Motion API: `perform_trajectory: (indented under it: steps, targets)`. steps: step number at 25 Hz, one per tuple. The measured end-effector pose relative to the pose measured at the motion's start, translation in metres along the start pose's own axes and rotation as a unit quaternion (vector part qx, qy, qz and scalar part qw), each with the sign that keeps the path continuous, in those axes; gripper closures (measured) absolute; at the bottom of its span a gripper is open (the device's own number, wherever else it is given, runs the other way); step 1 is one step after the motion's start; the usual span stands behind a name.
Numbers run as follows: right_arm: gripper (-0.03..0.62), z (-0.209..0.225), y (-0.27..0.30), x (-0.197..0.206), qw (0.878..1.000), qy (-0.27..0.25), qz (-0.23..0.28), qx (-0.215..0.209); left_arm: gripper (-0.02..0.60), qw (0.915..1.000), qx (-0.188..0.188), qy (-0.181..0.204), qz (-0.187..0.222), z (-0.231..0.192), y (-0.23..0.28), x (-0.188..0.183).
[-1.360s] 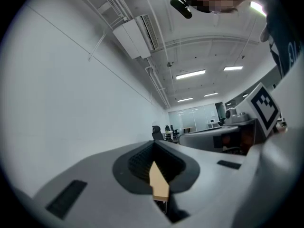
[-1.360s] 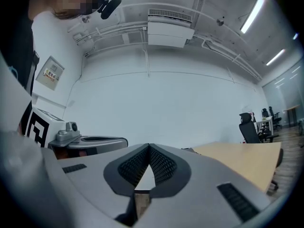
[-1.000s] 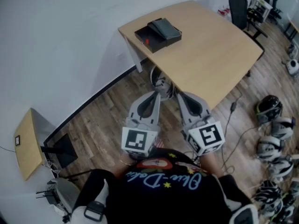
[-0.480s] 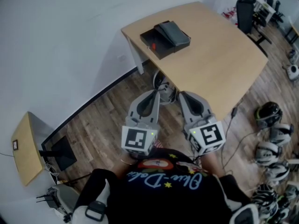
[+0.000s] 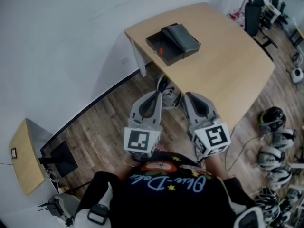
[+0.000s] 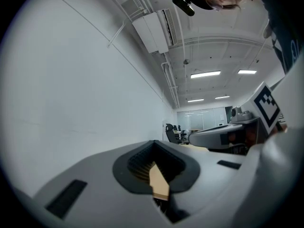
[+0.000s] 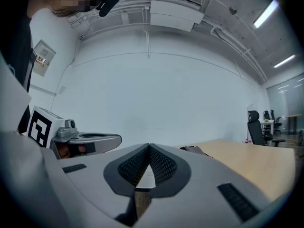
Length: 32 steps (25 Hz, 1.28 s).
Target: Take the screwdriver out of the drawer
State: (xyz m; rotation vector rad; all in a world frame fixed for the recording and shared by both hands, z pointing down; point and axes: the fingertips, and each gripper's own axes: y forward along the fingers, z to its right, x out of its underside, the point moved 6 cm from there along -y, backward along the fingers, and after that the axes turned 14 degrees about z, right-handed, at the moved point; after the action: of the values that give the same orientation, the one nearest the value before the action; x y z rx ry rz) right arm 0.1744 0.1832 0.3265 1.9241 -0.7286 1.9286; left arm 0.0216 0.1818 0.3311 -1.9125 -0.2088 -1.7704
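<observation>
A small black drawer unit (image 5: 173,41) sits at the far left corner of the light wooden table (image 5: 228,75). Its drawer (image 5: 161,49) stands pulled out, and a small red thing (image 5: 161,51) lies in it; whether that is the screwdriver I cannot tell. My left gripper (image 5: 158,94) and right gripper (image 5: 185,97) are held side by side over the floor, short of the table's near edge, both pointing at it. Each is shut with nothing in it, as its own view shows: left gripper (image 6: 153,142), right gripper (image 7: 149,146). The right gripper view catches the unit (image 7: 192,149) low on the table.
Several helmets (image 5: 273,115) and a cable lie on the wooden floor at the right. A small wooden side table (image 5: 21,156) stands at the left by the white wall. Office chairs (image 5: 251,13) stand beyond the table. A shoe-like thing (image 5: 166,85) lies under the table's edge.
Both grippers have come forward toward the table, still shut. The table and drawer unit sit slightly lower and to the right in the head view.
</observation>
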Motion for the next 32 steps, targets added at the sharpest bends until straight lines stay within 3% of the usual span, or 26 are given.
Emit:
perform_trajectory:
  steps: [12,19,32]
  targets:
    - [0.594,-0.009,0.057,0.017,1.0,-0.004,-0.031,0.004,0.581,0.9999,-0.004,-0.013,-0.007,-0.062,0.011,0.014]
    - [0.594,-0.015,0.085,0.018,1.0,-0.003,-0.023,0.015,0.581,0.9999,-0.005,-0.013,-0.008,-0.093,0.014,0.016]
    - [0.594,-0.01,0.107,0.025,0.999,-0.002,-0.032,0.03,0.581,0.9996,0.007,-0.019,-0.018,-0.116,0.03,0.028]
